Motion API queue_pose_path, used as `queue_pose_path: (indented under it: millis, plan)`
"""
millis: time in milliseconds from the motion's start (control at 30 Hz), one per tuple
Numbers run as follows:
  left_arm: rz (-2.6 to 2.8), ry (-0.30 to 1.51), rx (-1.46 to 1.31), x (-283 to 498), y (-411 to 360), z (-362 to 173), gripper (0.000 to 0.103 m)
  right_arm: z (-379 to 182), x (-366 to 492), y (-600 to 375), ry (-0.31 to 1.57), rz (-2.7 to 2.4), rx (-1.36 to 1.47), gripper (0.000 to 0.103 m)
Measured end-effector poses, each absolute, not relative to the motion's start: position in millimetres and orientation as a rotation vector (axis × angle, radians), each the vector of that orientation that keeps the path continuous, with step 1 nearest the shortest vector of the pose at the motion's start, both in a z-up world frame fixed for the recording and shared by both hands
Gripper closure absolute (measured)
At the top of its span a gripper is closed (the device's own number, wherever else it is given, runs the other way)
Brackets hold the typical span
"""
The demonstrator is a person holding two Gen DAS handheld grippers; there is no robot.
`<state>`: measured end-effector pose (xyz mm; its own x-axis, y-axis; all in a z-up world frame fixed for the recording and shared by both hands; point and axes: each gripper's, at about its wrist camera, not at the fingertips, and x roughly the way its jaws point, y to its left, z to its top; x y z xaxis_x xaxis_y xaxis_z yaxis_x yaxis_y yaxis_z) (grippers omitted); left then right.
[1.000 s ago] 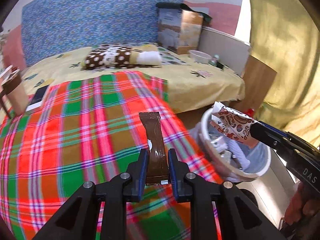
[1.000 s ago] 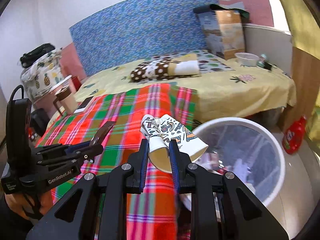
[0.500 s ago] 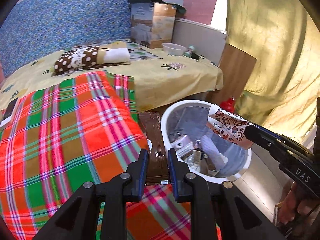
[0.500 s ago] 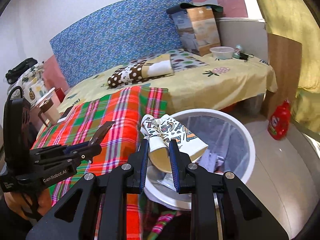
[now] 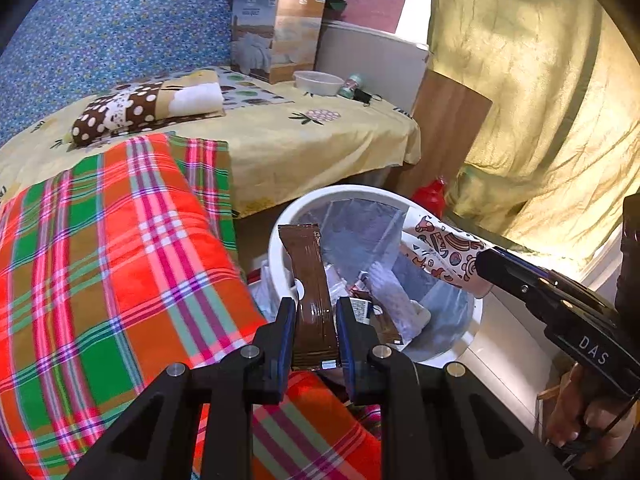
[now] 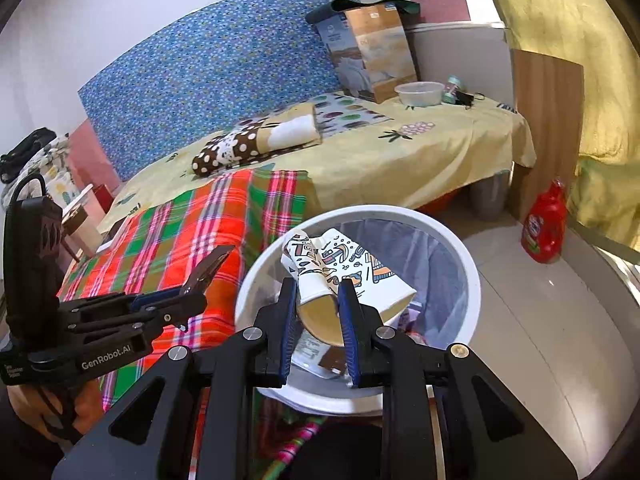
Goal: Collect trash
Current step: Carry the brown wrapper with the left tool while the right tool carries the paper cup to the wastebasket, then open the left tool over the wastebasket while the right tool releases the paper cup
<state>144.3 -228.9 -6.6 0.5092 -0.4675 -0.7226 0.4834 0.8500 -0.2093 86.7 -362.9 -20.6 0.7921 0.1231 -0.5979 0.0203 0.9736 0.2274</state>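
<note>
The bed (image 5: 312,152) with its yellow sheet fills the back of both views, and a plaid blanket (image 5: 120,248) covers its near part. Beside the bed stands a white trash bin (image 6: 460,256) lined with a clear bag; the litter at its bottom is a jumble that is hard to make out, and its near rim is hidden behind the fingers in both views.

The right gripper (image 6: 319,300) has its fingers clamped on a flattened patterned paper cup (image 6: 352,276), held over the bin's opening. The cup's long axis runs away from the gripper, its open mouth toward the camera.

The left gripper (image 5: 316,320) has its fingers pressed together on a brown wrapper (image 5: 308,276). The wrapper's lower end is hidden between the fingers. Its long axis points forward and slightly left, and its free end lies over the bin's near-left rim, at the blanket's edge.
</note>
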Motion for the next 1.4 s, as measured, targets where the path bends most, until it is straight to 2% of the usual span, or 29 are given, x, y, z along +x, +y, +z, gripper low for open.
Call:
queue_pose_path:
  millis: [467, 767, 933, 1400]
  plan:
    - [-0.626, 0.923, 0.058, 159, -261, -29, 0.082, -40, 94, -386, 0.714, 0.018, 0.287, 0.08]
    - [-0.653, 0.933, 0.069, 170, -280, -35, 0.082, -50, 104, -394, 0.748, 0.01, 0.312, 0.076]
    - [-0.67, 0.928, 0.048, 173, -282, -36, 0.071, -45, 99, -392, 0.736, 0.015, 0.297, 0.073]
    - [-0.64, 0.891, 0.007, 152, -246, -20, 0.071, -25, 85, -371, 0.699, 0.014, 0.228, 0.072]
